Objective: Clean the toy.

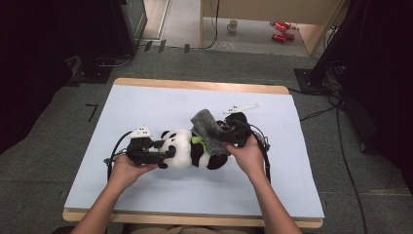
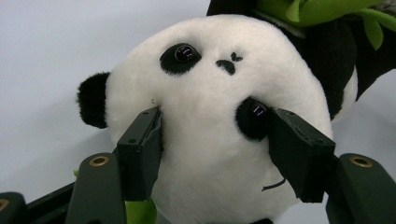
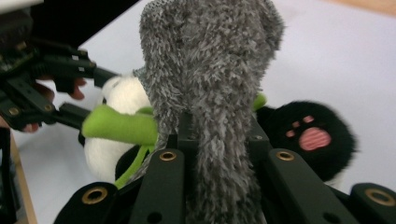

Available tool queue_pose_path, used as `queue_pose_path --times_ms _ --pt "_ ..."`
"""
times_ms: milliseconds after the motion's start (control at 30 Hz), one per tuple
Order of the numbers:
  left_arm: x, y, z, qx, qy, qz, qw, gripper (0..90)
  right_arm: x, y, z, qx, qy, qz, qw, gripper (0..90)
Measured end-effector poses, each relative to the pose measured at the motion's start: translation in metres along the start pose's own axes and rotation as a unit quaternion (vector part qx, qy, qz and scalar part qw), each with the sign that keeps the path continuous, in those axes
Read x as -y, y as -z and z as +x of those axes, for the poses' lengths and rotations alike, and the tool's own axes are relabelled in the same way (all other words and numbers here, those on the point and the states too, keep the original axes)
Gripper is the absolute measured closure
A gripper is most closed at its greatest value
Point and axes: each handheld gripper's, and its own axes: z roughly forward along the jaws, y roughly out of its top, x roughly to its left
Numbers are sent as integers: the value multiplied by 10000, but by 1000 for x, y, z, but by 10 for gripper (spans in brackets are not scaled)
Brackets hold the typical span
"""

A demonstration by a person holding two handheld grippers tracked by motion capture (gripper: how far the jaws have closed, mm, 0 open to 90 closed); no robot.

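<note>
Left tool [image 1: 163,148] grips the plush panda's [image 1: 182,148] head between its pads. Right tool [image 1: 225,131] is clamped on the grey fuzzy cloth [image 1: 209,130] above the desk [image 1: 146,102].

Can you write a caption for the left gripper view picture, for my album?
Left gripper squeezes the toy panda's white head between its two black jaws on the pale blue table.

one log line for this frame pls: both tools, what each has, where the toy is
left tool: shut on panda toy head | right tool: shut on grey fuzzy cloth, lifted over panda body | panda lying on white table mat
</note>
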Motion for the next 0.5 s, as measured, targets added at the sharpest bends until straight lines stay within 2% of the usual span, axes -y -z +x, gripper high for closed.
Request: queue_pose_path --times_ms 100,167,267,400,500 --pt "0 0 -1 -14 -23 20 10000 371 5 -9 -3 -94 -50 198 9997 755" --pt "0 0 -1 -12 11 11 10000 372 8 -10 -9 -137 -167 178 9996 755" --pt "0 -1 -2 -11 34 -1 10000 372 15 -11 -16 -58 -152 172 9997 757" --pt "1 -1 0 25 74 -48 10000 372 22 -11 -29 -202 -366 114 9991 761" --pt "1 -1 1 62 115 -55 9999 372 26 -10 -34 -249 -413 99 9988 763"
